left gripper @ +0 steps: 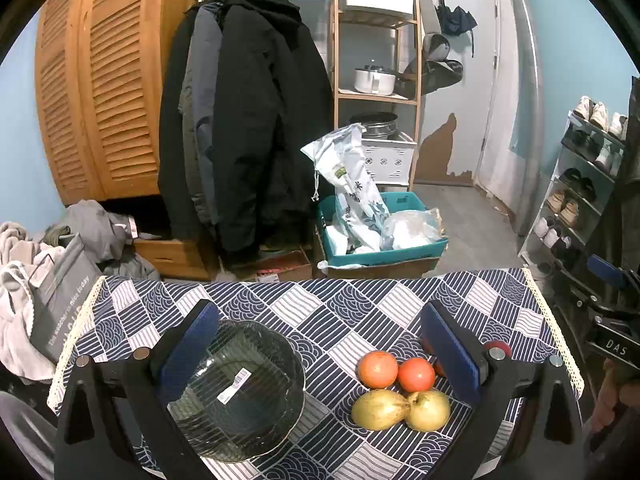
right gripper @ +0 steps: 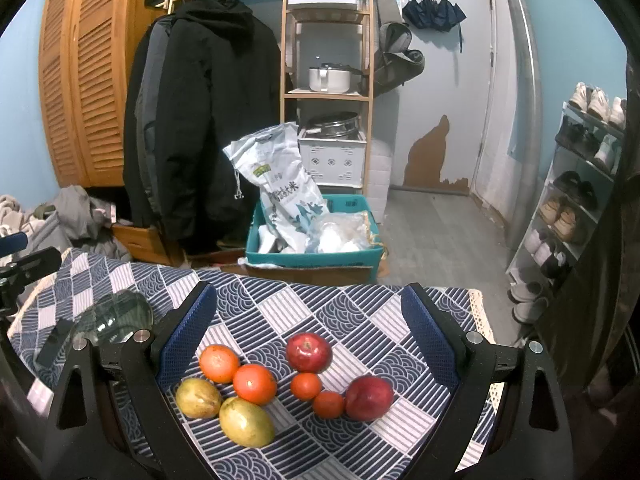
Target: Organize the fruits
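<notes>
In the left wrist view, the left gripper [left gripper: 320, 360] has its fingers wide apart and holds nothing. A glass bowl [left gripper: 240, 392] sits at the lower left. Two oranges [left gripper: 378, 369] and two pears [left gripper: 380, 409] sit at the lower right.

In the right wrist view, the right gripper [right gripper: 310, 344] is wide too, with nothing in it. Red apples [right gripper: 309, 352], small oranges [right gripper: 306, 386] and the pears [right gripper: 246, 422] lie low in the middle on the checked cloth [right gripper: 360, 312].

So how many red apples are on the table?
2. One red apple sits toward the far side of the fruit group, and the other red apple lies nearer, at the group's right end beside a small orange fruit. None looks hidden.
</notes>
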The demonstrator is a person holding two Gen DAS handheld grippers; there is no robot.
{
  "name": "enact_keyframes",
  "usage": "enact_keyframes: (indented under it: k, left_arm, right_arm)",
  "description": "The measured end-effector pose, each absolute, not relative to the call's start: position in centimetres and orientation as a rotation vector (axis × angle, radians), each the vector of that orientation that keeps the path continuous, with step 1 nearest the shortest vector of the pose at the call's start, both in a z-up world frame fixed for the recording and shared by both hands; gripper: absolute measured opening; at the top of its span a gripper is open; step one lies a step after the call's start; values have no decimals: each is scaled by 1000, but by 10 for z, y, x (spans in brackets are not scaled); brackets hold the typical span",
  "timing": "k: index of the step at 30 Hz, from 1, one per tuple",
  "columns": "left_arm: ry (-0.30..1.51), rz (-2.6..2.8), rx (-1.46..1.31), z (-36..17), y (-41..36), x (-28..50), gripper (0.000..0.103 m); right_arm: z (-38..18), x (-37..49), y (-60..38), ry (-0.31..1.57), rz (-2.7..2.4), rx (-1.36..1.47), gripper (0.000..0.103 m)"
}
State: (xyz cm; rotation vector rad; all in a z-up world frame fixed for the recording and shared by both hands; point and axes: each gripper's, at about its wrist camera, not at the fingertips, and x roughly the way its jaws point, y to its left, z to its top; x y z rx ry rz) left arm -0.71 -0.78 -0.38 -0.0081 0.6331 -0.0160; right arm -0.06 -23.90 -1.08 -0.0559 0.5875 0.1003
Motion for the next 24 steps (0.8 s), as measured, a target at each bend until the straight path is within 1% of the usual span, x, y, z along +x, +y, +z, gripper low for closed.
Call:
enact_keyframes:
  k: [24]
  left_arm:
    - [636,-18,-7,-4,-10,-7,102]
  right_arm:
    - [-12,0,-242,599,97,-42,92]
